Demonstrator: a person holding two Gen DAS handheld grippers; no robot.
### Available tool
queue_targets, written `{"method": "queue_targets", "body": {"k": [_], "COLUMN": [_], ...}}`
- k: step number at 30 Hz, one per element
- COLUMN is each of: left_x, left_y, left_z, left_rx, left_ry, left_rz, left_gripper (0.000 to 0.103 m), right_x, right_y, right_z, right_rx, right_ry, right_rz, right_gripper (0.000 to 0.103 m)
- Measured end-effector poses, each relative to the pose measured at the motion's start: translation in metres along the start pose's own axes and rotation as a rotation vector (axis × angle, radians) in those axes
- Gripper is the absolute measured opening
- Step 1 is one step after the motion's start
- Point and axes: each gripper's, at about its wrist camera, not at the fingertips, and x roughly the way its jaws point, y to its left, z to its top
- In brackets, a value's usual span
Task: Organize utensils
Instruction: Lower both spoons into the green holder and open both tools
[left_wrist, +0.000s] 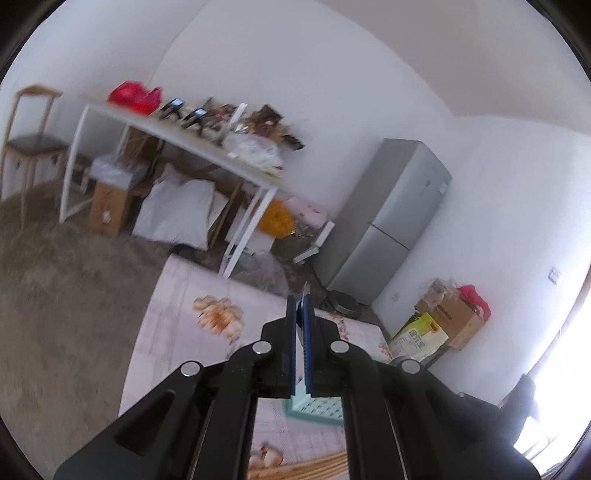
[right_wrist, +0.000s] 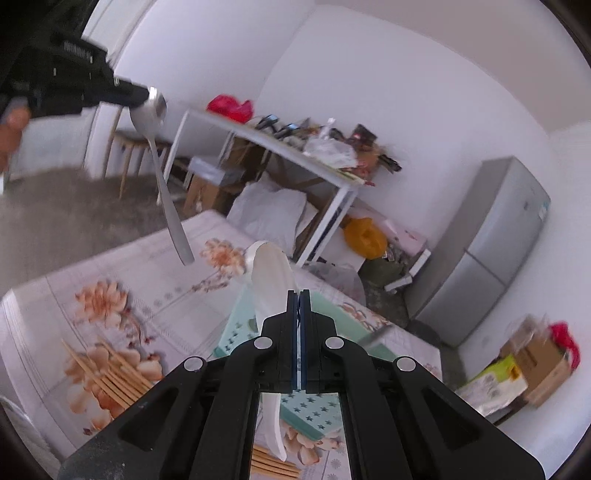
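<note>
Probably a home: fridge (left_wrist: 391, 218), cluttered table (left_wrist: 177, 136).

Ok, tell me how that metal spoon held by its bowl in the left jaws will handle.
The metal spoon looks stiff: its handle hangs straight below the left gripper. It probably swings or pivots easily, since only the smooth bowl is pinched and the long handle dangles free. The polished surface looks slippery, so it may slide out if jolted.
</note>
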Motion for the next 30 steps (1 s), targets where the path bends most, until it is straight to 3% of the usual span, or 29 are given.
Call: {"method": "queue_targets", "body": {"k": [7,12,18,30], "left_x": [0.028,0.051,0.092,0.150], "left_y": [-0.046,-0.072,-0.092,-0.105], "left_z": [0.022,0.027,0.013,-0.034], "left_rx": [0.103,0.194,0.297,0.483], "left_ry": [-0.041,-0.054,-0.030,0.037], "left_rz": [-0.048,-0.038,0.018,0.125], "left_gripper": [0.002,0.001,0.001,0.001], "right_x": [-0.027,-0.038,-0.044,-0.030], "right_y": [-0.058,-0.100,-0.137,-0.176], "right_z": [0.004,0.004,0.000,-0.012], "right_rx": [0.223,0.392,0.555,0.696], "right_ry": [-0.058,-0.104,-0.158,-0.172], "right_rz": [0.054,0.114,0.158,0.140], "right_gripper": [0.000,0.000,0.000,0.000]}}
